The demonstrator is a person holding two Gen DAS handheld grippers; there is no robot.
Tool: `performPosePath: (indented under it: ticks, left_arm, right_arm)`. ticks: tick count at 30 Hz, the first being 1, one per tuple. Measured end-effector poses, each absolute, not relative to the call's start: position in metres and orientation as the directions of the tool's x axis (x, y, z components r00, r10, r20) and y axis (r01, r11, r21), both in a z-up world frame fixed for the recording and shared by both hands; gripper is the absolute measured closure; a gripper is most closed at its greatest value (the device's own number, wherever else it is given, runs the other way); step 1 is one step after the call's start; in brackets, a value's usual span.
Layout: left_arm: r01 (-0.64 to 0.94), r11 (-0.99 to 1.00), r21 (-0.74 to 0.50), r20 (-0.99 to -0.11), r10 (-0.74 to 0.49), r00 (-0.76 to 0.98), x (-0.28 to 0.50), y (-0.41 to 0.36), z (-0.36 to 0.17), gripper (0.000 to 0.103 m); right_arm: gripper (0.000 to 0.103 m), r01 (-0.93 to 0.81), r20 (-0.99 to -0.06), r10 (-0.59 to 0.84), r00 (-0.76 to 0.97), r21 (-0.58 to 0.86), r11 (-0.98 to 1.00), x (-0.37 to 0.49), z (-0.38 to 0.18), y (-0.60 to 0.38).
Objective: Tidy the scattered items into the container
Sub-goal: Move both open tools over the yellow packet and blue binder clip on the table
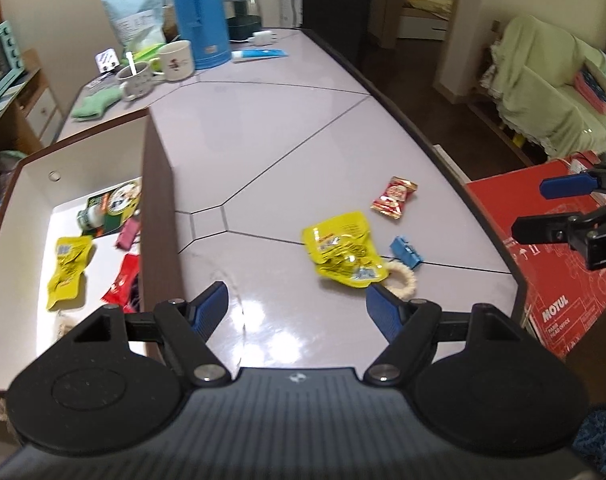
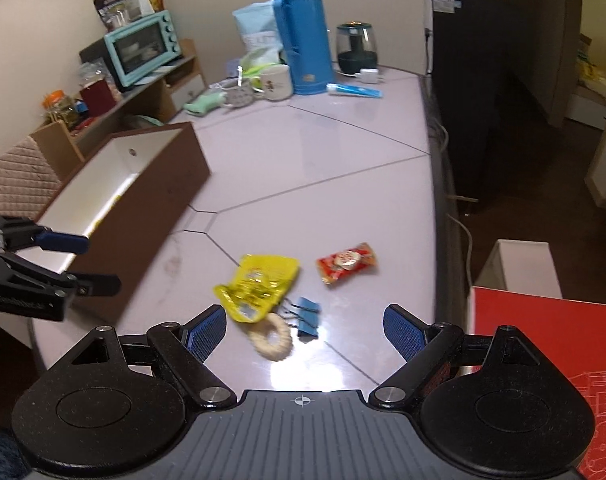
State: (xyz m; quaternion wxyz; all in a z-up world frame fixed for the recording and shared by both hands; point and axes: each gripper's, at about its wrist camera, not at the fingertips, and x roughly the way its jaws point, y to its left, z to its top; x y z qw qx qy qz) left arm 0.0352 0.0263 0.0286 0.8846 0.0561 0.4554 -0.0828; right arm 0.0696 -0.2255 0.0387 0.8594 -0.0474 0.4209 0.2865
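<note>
A brown box with a white inside [image 1: 159,200] [image 2: 151,196] stands at the table's left and holds several snack packets. On the table lie a yellow packet [image 1: 341,254] [image 2: 263,282], a red packet [image 1: 394,197] [image 2: 347,267], a blue binder clip [image 1: 406,251] [image 2: 309,316] and a cream ring [image 1: 403,286] [image 2: 273,338]. My left gripper [image 1: 297,306] is open and empty, above the table beside the box. My right gripper [image 2: 305,326] is open and empty, above the ring and clip. Each gripper shows in the other's view, the right one [image 1: 551,208] and the left one [image 2: 87,262].
At the table's far end stand a blue thermos [image 1: 197,12] [image 2: 303,32], mugs [image 1: 175,60], a toothpaste tube [image 2: 355,90] and a dark jar [image 2: 357,50]. A red carton [image 1: 543,248] [image 2: 543,360] sits off the right edge. A teal oven [image 2: 143,46] is on a left shelf.
</note>
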Motion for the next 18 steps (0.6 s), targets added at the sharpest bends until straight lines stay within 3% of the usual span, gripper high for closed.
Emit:
performPosePath:
  ticks: [18]
  left_arm:
    - [0.287,0.958,-0.009,-0.868,-0.15,0.473,0.086,0.004,-0.015,0.03]
  right_arm:
    - [0.015,-0.478,-0.785,0.393,0.478,0.142,0.867,0.107,0.017,-0.238]
